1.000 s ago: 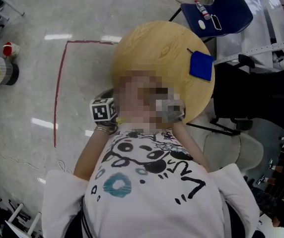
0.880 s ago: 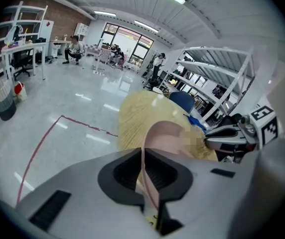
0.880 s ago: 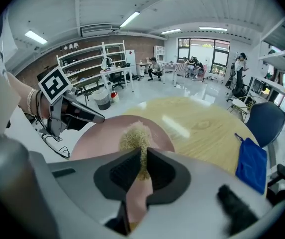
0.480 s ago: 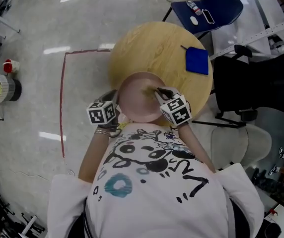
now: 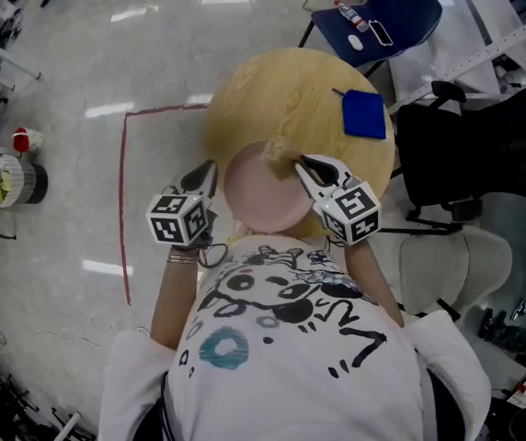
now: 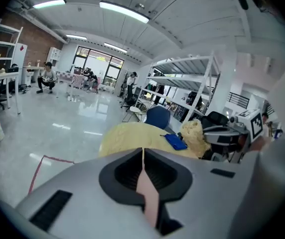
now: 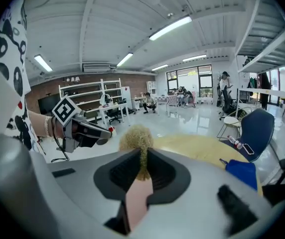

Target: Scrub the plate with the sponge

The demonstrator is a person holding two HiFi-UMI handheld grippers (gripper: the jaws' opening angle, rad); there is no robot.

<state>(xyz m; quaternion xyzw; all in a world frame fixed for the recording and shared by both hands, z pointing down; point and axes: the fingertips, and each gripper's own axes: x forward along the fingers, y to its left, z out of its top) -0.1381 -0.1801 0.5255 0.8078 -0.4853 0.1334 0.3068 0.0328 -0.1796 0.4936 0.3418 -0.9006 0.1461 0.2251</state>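
A pink plate (image 5: 258, 200) is held up over the near edge of the round wooden table (image 5: 291, 90). My left gripper (image 5: 210, 171) is at the plate's left rim. In the left gripper view its jaws are shut on the thin pink plate edge (image 6: 147, 193). My right gripper (image 5: 302, 165) reaches over the plate from the right, shut on a fluffy yellow sponge (image 5: 277, 148). The sponge (image 7: 136, 138) sticks out past the jaws in the right gripper view, with the left gripper (image 7: 82, 131) beyond it. I cannot tell whether the sponge touches the plate.
A blue cloth (image 5: 364, 115) lies at the table's right edge. A blue chair (image 5: 392, 12) stands behind the table, with a black chair (image 5: 474, 145) to the right. Red tape (image 5: 123, 200) marks the floor on the left. The person's white shirt fills the foreground.
Both grippers have risen from the table's near edge toward the camera, bringing the plate and the sponge with them. The left gripper has shifted a little to the left.
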